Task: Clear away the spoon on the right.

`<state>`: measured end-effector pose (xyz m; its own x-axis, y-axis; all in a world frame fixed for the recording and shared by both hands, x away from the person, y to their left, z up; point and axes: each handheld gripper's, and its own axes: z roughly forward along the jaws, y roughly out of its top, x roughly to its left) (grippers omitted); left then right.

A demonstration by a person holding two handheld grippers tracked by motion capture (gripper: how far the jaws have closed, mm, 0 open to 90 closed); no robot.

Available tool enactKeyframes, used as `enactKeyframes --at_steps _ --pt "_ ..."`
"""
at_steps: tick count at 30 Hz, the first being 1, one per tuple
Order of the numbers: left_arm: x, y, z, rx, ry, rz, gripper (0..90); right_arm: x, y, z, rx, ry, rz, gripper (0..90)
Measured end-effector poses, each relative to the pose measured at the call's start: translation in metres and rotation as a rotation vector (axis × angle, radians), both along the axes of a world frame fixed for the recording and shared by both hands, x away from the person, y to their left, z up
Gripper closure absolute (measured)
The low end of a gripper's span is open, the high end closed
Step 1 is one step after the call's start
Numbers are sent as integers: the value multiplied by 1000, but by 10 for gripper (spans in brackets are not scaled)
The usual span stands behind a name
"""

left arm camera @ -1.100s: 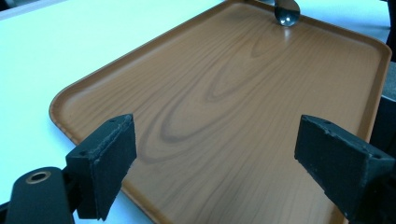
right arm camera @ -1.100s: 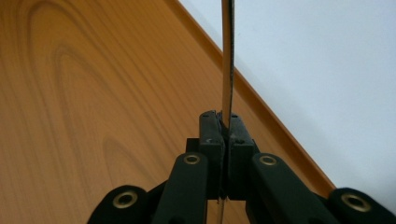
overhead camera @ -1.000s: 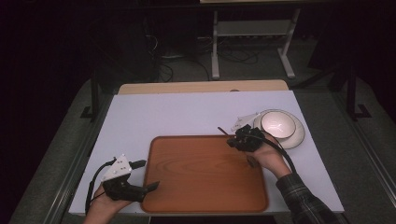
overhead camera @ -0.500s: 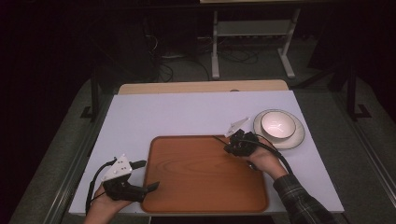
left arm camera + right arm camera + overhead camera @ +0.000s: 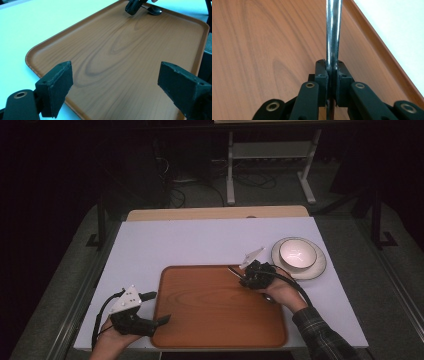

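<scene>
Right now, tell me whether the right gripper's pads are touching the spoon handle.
Touching. In the right gripper view the right gripper has both pads pressed against the metal spoon handle, no gap showing, above the wooden tray.

A reddish-brown tray (image 5: 215, 315) with darker wood-grain swirls lies on a pale lavender-white tabletop (image 5: 190, 245) with a light tan strip at the back. Both grippers (image 5: 150, 309) (image 5: 239, 274) are black with grey plates. The spoon (image 5: 333, 32) is shiny silver. A white bowl (image 5: 297, 253) sits on a white plate (image 5: 318, 268) with a thin dark rim. One sleeve (image 5: 320, 337) is dark plaid.
</scene>
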<state>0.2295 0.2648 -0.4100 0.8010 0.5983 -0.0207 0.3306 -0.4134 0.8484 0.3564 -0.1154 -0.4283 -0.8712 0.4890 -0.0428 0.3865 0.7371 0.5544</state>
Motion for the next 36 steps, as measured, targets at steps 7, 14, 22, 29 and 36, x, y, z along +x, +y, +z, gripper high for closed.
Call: enactKeyframes --at_steps 7,14,22,29,36 --pt "0 0 0 -1 -1 1 124 0 0 0 8 -1 2 791" --pt "2 -1 0 -2 3 6 124 -1 -7 6 68 3 -28 499" --pt "4 -2 0 2 5 5 124 -2 -21 15 176 -14 -93 190" --pt "2 2 -1 -2 10 6 125 -13 -38 28 246 -86 -107 137" --pt "1 3 0 -8 7 6 124 -32 -57 41 294 -181 -133 107"
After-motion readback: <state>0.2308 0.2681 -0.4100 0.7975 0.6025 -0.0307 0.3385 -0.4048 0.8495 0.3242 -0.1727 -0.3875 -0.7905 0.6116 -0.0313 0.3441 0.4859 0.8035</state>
